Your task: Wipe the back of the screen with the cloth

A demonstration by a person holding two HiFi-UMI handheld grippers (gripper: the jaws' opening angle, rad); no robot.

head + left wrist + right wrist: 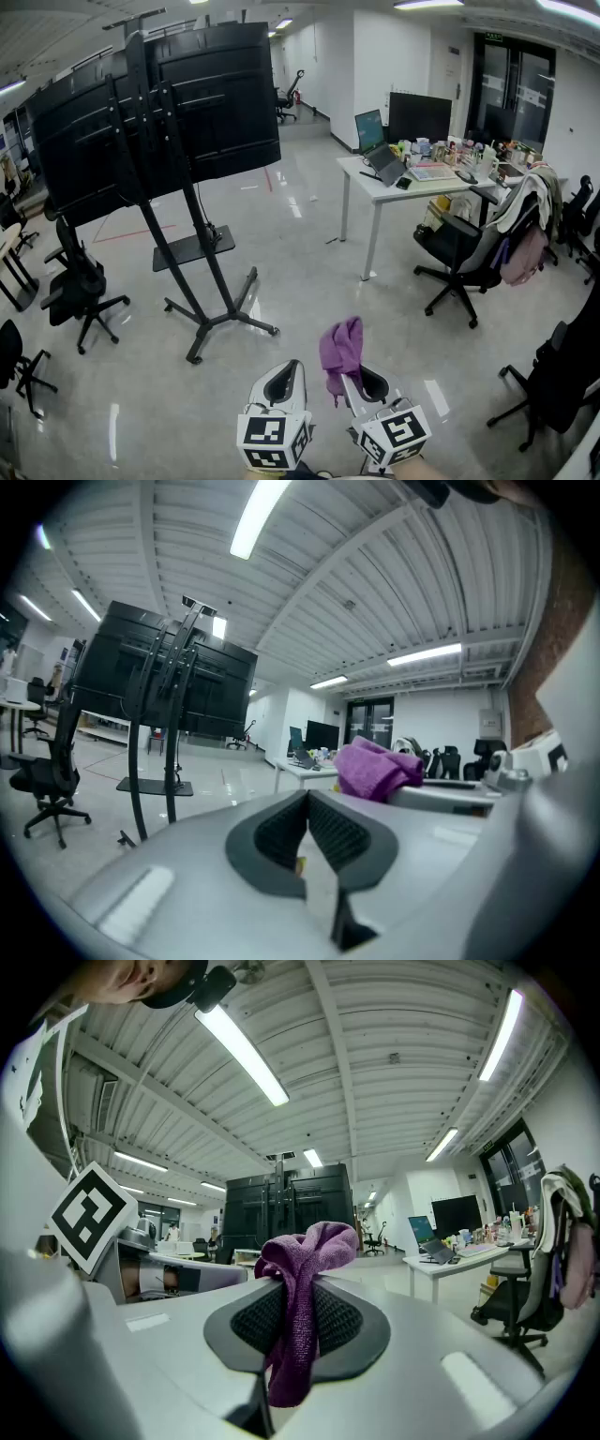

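Note:
A large black screen [155,103] stands on a wheeled black stand [202,309] with its back panel toward me, some way ahead and to the left; it also shows far off in the left gripper view [159,682] and the right gripper view [286,1199]. My right gripper [354,375] is shut on a purple cloth [340,352], which bunches above the jaws and hangs below them [298,1321]. My left gripper [286,373] is held beside it, jaws shut with nothing between them [307,827]. The purple cloth [375,766] shows to its right.
A white desk [403,187] with a laptop, monitor and clutter stands to the right. Black office chairs [469,248] sit by it, others at the left [80,286] and the right edge [562,375]. Glossy grey floor [291,234] lies between me and the stand.

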